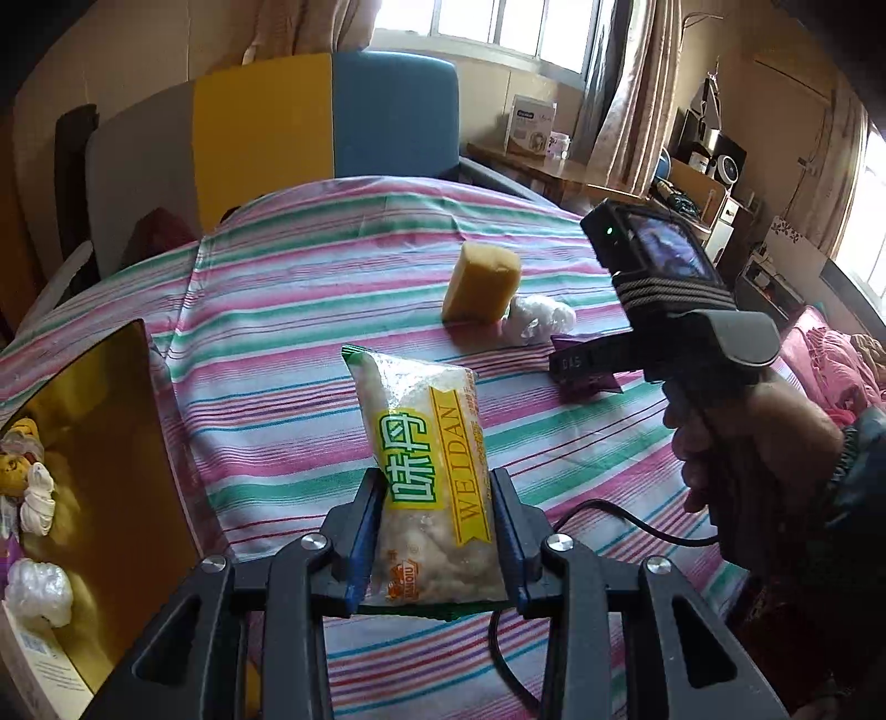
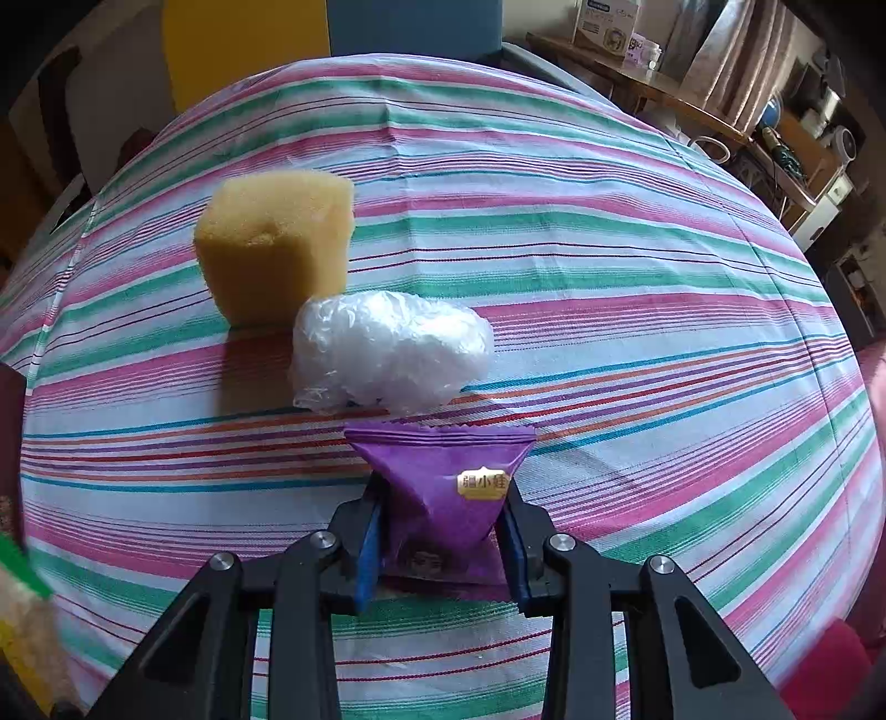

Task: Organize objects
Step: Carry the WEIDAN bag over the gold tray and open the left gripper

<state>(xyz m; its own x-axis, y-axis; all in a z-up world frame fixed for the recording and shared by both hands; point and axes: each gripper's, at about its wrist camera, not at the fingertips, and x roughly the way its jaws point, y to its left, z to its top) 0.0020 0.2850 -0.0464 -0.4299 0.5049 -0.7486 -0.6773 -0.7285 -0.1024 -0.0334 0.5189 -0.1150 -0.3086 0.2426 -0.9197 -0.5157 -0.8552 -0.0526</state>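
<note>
Mid-pickup: left gripper (image 1: 437,531) clamps the Weidan packet (image 1: 429,471) above the worktop (image 1: 277,310), right gripper (image 2: 440,531) pinches the purple packet (image 2: 443,487); next (likely) carry both to the gold box (image 1: 111,443)

A lived-in home room: a striped cloth (image 1: 387,266) covers the surface, curtains (image 1: 637,99) hang beside a bright window (image 1: 498,27), a wooden side table (image 1: 531,166) carries boxes, and cluttered shelves (image 1: 714,166) hold household appliances
</note>
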